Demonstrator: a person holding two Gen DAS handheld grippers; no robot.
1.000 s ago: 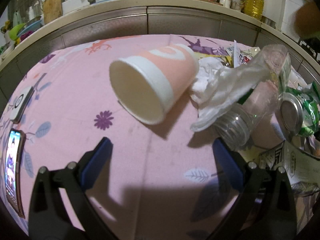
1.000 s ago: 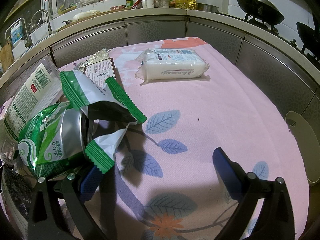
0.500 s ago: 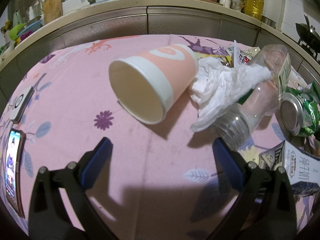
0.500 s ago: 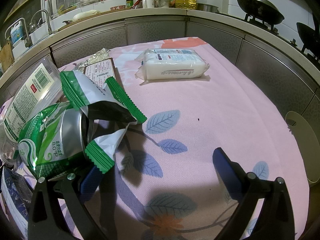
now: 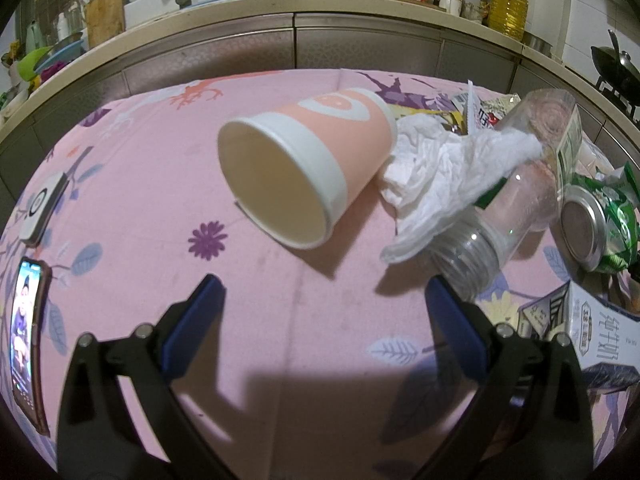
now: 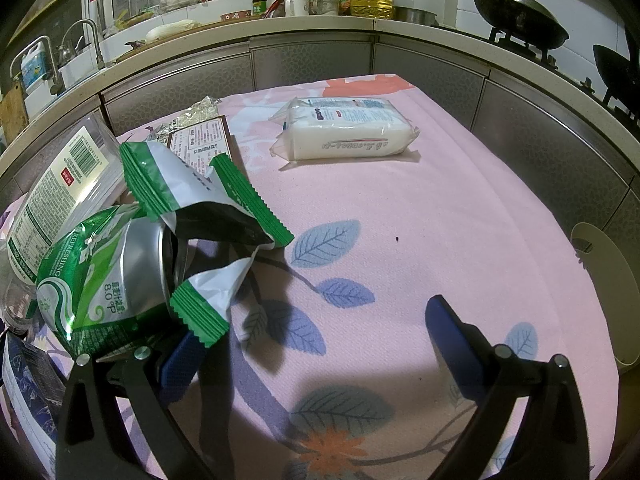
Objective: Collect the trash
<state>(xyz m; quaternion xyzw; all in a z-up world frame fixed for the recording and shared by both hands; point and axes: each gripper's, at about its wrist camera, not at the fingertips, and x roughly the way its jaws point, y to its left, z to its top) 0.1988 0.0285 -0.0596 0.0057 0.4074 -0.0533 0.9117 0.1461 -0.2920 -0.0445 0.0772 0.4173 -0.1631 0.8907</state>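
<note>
- The left claw [image 5: 320, 304] is spread wide and grips nothing; it hangs over bare pink flowered cloth [image 5: 140, 184] covering the counter.
- Just ahead of it a pink-and-white paper cup [image 5: 308, 168] lies on its side, its mouth turned toward the camera.
- A crumpled white tissue [image 5: 444, 172] touches the base end of the cup and drapes over a clear plastic bottle [image 5: 516, 208], which also lies on its side with its open neck near the right finger of the left claw.
- Right of the bottle sits a dented green can [image 5: 592, 224], and below it, at the right edge, a milk carton [image 5: 592, 332].
- At the far left of the cloth lie a phone [image 5: 24, 344] with a lit screen and a small white device [image 5: 42, 212].
- The right claw [image 6: 316, 332] is likewise wide apart and empty, low over the cloth.
- Its left finger lies just beneath the edge of a torn green-and-white wrapper [image 6: 196, 216], which rests against the same green can [image 6: 100, 276]; whether finger and wrapper touch I cannot tell.
- Behind these a brown flat packet [image 6: 200, 140] lies on the cloth.
- Well apart, farther back on the cloth, lies a white pack of tissues [image 6: 344, 132] in clear wrap.
- The trash forms one pile between the two claws.
</note>
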